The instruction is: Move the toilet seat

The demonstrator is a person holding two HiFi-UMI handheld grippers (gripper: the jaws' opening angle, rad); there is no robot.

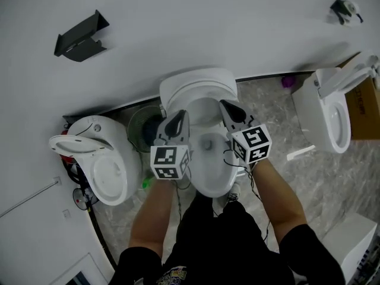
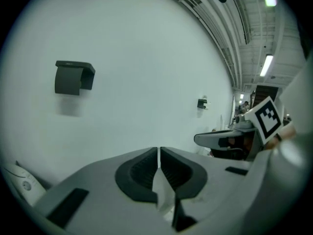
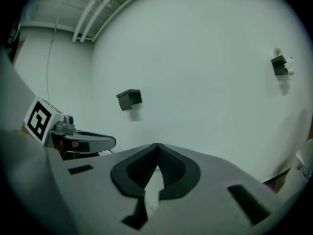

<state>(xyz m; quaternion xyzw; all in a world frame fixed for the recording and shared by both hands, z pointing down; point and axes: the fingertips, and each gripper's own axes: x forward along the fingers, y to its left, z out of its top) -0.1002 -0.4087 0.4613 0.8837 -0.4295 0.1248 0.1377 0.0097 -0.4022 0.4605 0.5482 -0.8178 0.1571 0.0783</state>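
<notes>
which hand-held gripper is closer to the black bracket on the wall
Left. The left hand-held gripper sits below and right of the black bracket; the right hand-held gripper is farther right, across the toilet bowl.

3 toilets: the middle toilet (image 1: 199,88), with 1 left toilet (image 1: 98,165) and 1 right toilet (image 1: 323,114) flanking it. 2 grippers above the middle toilet: left gripper (image 1: 180,116), right gripper (image 1: 225,105). On the wall behind it: 1 black holder (image 1: 80,37), 1 small fitting (image 1: 345,9).
</notes>
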